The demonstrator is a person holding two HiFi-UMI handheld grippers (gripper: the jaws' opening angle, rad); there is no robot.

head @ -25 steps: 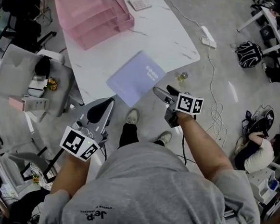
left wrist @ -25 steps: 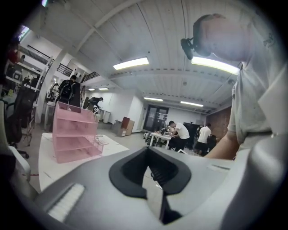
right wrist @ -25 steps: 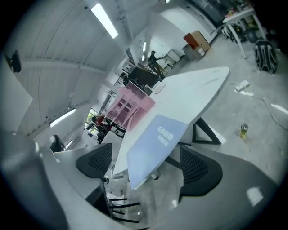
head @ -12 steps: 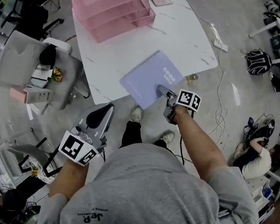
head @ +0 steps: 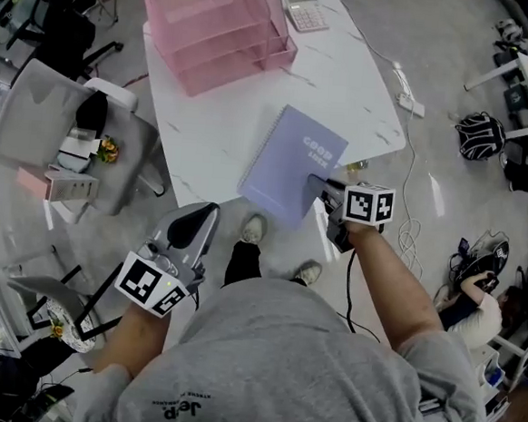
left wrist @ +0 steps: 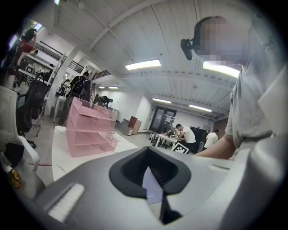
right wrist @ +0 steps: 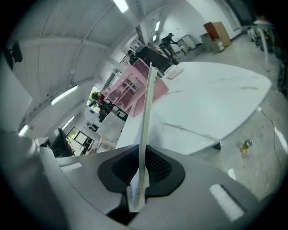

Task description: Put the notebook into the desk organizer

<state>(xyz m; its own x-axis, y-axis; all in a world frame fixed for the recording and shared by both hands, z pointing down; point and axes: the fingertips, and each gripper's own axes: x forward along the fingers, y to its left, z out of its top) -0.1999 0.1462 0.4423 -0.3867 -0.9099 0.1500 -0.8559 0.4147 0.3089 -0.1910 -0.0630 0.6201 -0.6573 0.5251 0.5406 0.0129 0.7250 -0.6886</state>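
Our left claw (head: 207, 216) hangs clenched and empty just off the near-left edge of the worktop (head: 216, 120). The pink mesh desk organizer (head: 215, 20) stands at the far-left corner. The lavender spiral notebook (head: 291, 158) sits tilted over the near edge. Our right claw (head: 319, 184) has just closed its jaws and grips the notebook's near corner.

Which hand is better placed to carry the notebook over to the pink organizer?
Right. The right gripper has just closed its jaws on the notebook at its near edge; the left gripper sits clear of the table, holding nothing.
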